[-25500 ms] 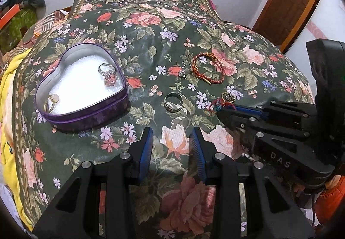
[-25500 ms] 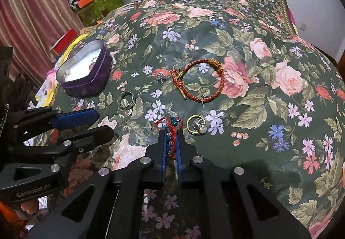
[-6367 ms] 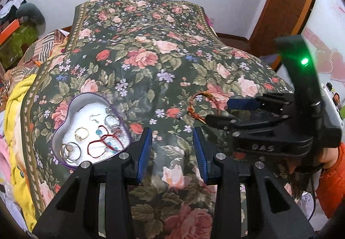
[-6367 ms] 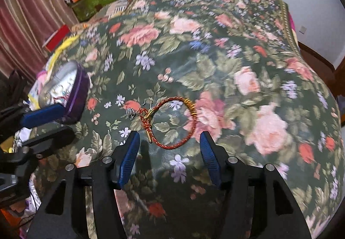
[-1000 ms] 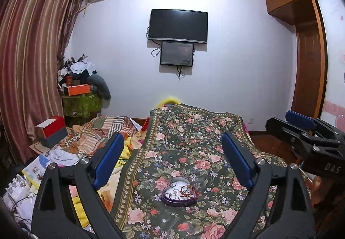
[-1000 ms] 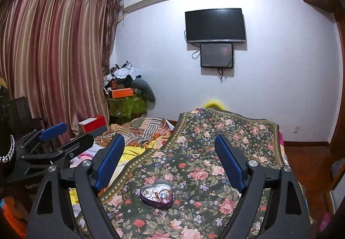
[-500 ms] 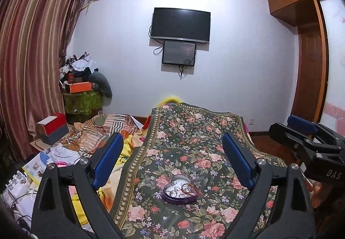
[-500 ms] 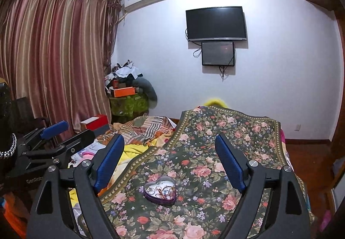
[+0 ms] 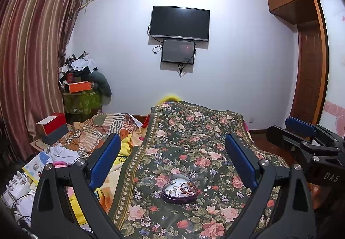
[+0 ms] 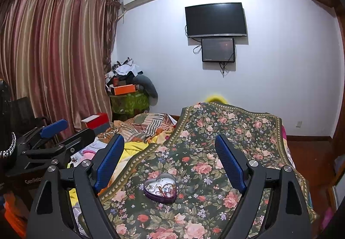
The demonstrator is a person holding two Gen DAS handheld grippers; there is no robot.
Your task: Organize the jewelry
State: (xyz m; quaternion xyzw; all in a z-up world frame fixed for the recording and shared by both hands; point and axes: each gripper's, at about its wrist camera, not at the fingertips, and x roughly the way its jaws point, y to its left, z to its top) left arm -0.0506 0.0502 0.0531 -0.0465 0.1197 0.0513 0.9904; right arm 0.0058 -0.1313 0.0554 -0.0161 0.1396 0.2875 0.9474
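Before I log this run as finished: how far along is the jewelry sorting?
It looks done. The rings and bracelets lie in the heart-shaped tin on the floral bedspread. Left gripper and right gripper are open, holding nothing. No loose jewelry is visible.

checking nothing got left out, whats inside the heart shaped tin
The heart-shaped tin holds several rings and red cord bracelets on a white lining. Anything beneath that pile is covered, and finer pieces are too small to make out.

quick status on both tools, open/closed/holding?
Left tool: open wide, holding nothing.
Right tool: open wide, holding nothing.
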